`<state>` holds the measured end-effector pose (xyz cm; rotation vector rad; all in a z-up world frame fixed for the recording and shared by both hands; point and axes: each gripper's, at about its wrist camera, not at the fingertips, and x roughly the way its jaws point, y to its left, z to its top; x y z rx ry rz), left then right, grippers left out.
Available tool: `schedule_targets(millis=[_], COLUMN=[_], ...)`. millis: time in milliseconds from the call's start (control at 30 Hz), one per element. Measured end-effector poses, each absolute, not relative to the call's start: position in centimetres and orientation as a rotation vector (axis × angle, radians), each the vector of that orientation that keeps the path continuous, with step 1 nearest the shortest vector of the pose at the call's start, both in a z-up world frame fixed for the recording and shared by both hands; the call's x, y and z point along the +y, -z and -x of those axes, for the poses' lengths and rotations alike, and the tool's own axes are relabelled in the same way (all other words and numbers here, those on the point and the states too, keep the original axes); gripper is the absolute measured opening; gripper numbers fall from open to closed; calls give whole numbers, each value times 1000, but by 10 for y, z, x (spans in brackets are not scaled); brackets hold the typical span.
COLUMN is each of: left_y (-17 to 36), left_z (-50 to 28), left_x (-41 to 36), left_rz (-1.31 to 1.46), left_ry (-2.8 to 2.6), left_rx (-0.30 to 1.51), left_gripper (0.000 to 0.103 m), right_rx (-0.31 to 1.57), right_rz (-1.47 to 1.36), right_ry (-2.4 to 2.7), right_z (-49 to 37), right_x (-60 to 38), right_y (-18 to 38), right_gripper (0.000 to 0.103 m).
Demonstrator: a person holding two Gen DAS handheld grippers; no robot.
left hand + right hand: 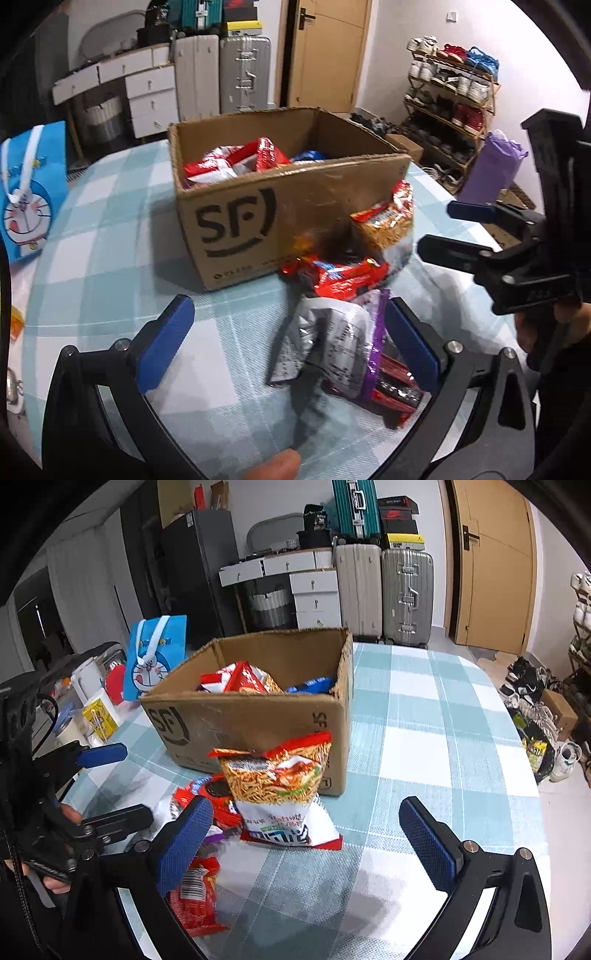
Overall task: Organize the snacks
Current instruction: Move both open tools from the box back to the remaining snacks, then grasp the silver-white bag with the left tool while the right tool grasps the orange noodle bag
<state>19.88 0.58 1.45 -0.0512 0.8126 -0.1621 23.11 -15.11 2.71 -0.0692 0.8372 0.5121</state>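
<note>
a blue paper gift bag with a cartoon cat face (153, 657) is standing at the left edge of the round table under its pale blue and white checked cloth (436, 716), just left of the brown cardboard box printed with black letters (255, 716). the box is sitting open near the middle of the table, holding red and white snack packets (242, 677) and a blue packet (310, 685).

the left gripper (288, 343), black with blue padded fingers, is hovering released over the near edge, its fingers spread wide around a crumpled white and purple snack packet (328, 347) without touching it. that packet is lying on flat red wrapped packets (399, 391), with a shiny red snack bag (343, 277) just behind it, close to the box's front wall.

a tall noodle-printed red and white snack bag (284, 794) is leaning upright against the box's front right corner. the right gripper (310, 838) is hanging released in front of it, fingers wide apart and gripping nothing. bare checked cloth is filling the table's right side.
</note>
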Motion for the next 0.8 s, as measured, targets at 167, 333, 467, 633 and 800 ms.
schedule_targets(millis=[167, 333, 467, 633, 800], left_y=[-3, 7, 16, 22, 28], left_z=[-202, -211, -217, -220, -223], left_x=[-2, -1, 2, 4, 5], left_rz=[59, 106, 138, 154, 180], left_ry=[198, 171, 178, 199, 203], left_rx=[850, 856, 888, 898, 912], left_gripper=[102, 102, 102, 102, 102], right_rx=[853, 853, 865, 863, 869], right_rz=[59, 54, 58, 61, 53], right_ry=[-517, -523, -518, -529, -528], right_z=[-234, -234, -235, -235, -238], right_x=[-152, -151, -150, -147, -147], right_y=[-23, -22, -17, -16, -10], right_gripper=[102, 102, 102, 102, 102])
